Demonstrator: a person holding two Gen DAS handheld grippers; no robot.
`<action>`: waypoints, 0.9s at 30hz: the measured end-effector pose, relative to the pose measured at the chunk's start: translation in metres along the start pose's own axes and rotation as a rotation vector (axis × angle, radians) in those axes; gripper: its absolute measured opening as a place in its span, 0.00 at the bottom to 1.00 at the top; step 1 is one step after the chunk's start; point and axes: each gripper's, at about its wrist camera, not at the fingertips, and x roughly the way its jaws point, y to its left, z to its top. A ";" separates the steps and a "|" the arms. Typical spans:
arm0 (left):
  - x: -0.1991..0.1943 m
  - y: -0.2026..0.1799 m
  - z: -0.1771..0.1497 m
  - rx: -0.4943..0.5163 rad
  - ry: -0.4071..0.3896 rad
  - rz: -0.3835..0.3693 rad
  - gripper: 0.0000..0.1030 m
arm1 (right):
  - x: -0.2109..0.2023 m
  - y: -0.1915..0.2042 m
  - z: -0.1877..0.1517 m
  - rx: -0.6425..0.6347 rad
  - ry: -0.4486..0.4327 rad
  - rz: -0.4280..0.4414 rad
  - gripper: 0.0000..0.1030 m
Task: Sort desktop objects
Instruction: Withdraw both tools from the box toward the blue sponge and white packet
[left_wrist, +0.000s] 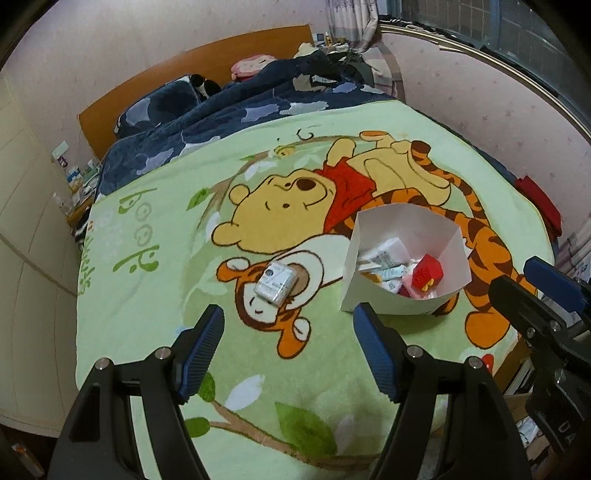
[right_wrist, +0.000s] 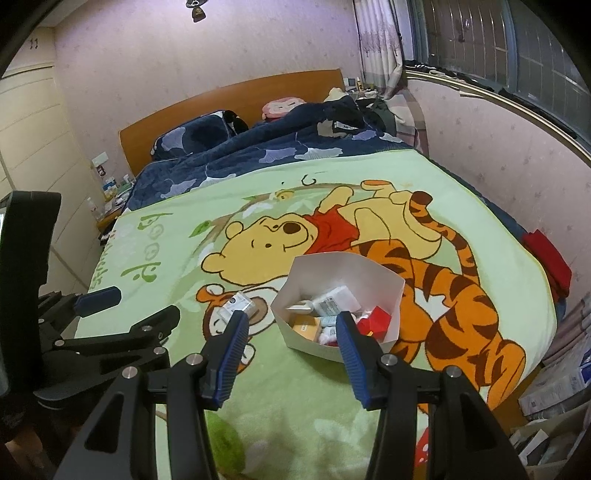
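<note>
1. We hold our left gripper above the near part of the green cartoon-printed fleece blanket that covers the bed. Its blue ribbed pads stand apart with nothing between them, so it is released.

2. Our right gripper hangs beside it, a little nearer the blanket's right edge. Its jaws are also parted and empty, and through the gap we see only blanket and the near wall of the box.

3. The open white paper box sits on the blanket right of its middle, on the tiger print. It already holds a small red carton, pale packets and a few other small boxes, so we judge it to be the collecting bin, with most of the sorting done.

4. One flat white plastic-wrapped packet lies alone on the blanket, just left of the box and apart from it. It looks like the last piece left out.

5. Both grippers point down at the packet and box, likely because the packet is next. The left one is the closer to it.
</note>
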 end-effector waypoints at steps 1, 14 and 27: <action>0.002 0.003 -0.003 -0.010 0.009 0.001 0.73 | 0.003 0.002 -0.001 -0.006 0.010 0.007 0.49; 0.073 0.095 -0.105 -0.256 0.239 0.140 0.77 | 0.088 0.087 -0.052 -0.220 0.214 0.192 0.49; 0.230 0.182 -0.155 -0.352 0.266 0.229 0.77 | 0.256 0.135 -0.087 -0.224 0.237 0.150 0.49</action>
